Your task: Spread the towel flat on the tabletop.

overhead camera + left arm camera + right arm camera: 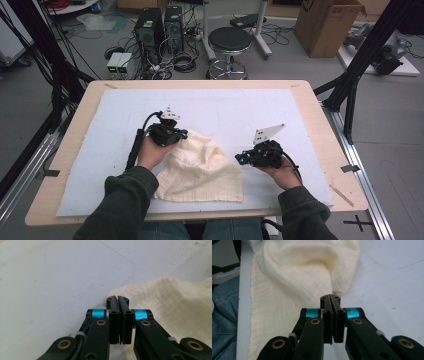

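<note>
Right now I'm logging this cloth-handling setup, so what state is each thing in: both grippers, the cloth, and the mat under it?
Left gripper: jaws shut, tips at the cloth's edge; no fabric visibly between them.
Right gripper: jaws shut, tips at the cloth's edge; grip unclear.
Cream waffle-weave cloth: rumpled, partly folded, lying on the mat.
White foam mat: flat on the wooden table.

A: Lighting is even, diffuse and overhead. The white foam mat [120,150] reads bright, without hard glare.

B: Shadows?

A: Soft and short, under the cream woven cloth [200,170]. The high view is low in resolution, with slight bowing at the edges. In both gripper views the near black jaws are sharp, and the far mat softens.
</note>
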`<state>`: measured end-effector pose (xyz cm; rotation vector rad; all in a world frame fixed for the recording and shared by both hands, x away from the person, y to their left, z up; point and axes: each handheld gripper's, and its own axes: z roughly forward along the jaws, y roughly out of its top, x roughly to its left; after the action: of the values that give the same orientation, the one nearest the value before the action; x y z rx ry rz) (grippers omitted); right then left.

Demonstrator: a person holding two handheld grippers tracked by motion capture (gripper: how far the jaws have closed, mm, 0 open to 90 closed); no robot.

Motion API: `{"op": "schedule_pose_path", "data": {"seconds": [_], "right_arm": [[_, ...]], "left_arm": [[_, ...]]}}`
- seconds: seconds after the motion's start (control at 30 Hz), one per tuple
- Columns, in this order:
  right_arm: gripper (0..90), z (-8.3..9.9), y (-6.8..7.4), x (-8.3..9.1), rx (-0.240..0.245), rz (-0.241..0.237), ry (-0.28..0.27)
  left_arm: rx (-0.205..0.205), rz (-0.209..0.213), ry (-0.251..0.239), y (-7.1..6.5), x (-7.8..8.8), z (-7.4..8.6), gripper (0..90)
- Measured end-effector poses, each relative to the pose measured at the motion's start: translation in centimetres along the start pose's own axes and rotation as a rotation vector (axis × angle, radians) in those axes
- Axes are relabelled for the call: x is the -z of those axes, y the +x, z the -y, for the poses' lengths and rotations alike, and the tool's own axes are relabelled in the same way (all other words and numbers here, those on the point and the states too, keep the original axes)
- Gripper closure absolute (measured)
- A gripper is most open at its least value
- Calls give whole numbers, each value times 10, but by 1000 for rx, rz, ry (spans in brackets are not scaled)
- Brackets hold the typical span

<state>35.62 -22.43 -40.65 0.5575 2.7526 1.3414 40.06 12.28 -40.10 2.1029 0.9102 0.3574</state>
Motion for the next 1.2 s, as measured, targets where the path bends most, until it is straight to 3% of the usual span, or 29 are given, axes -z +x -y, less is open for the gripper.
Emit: {"op": "schedule_pose_path", "data": {"seconds": [0.07,0.13,0.17,0.2,0.27,0.33,0.37,0.47,0.6,0.63,0.67,0.8,0.87,0.9,0.93,1.0,1.03,1.07,1.1,1.17,1.2], "right_arm": [[892,-6,1,10,10,20,-23],[760,-9,2,10,3,15,-53],[760,-9,2,10,3,15,-53],[685,-10,2,-2,-3,-4,-16],[644,-9,2,-18,-15,-24,9],[633,-9,1,-25,-15,-36,8],[577,-10,-1,-37,-39,-54,-2],[525,-13,-5,-52,-66,-82,6],[605,-15,-6,-66,-66,-111,30],[792,-15,-5,-70,-43,-144,52],[861,-16,-5,-70,-34,-153,53],[873,-21,-4,-52,-37,-123,41],[874,-25,-4,-34,-30,-82,17],[874,-28,-4,-24,-23,-59,6],[874,-31,-2,-13,-19,-38,-6],[874,-36,2,7,4,13,-21],[874,-36,2,7,4,13,-21],[873,-39,8,23,25,37,-27],[873,-38,12,27,32,36,-27],[872,-36,16,28,36,32,-16],[871,-28,26,22,47,7,19]], "left_arm": [[18,-14,-12,9,18,1,877],[16,-18,-10,12,27,4,877],[16,-18,-10,12,27,4,877],[5,-23,2,15,35,9,877],[6,-27,5,18,42,15,876],[10,-30,9,20,46,18,877],[20,-30,21,25,51,25,876],[31,-41,31,30,56,34,876],[52,-40,51,38,59,48,876],[65,-35,48,39,59,50,876],[69,-31,52,40,58,51,876],[83,-24,25,40,54,48,876],[121,-34,-22,40,51,42,876],[121,-34,-22,40,51,42,876],[156,-37,-56,40,50,37,876],[166,-39,-69,39,50,33,876],[166,-39,-69,39,50,33,876],[175,-33,-81,38,51,31,876],[178,-27,-83,37,52,31,875],[140,-25,-31,35,53,33,875],[120,-25,-5,34,53,35,875]]}}
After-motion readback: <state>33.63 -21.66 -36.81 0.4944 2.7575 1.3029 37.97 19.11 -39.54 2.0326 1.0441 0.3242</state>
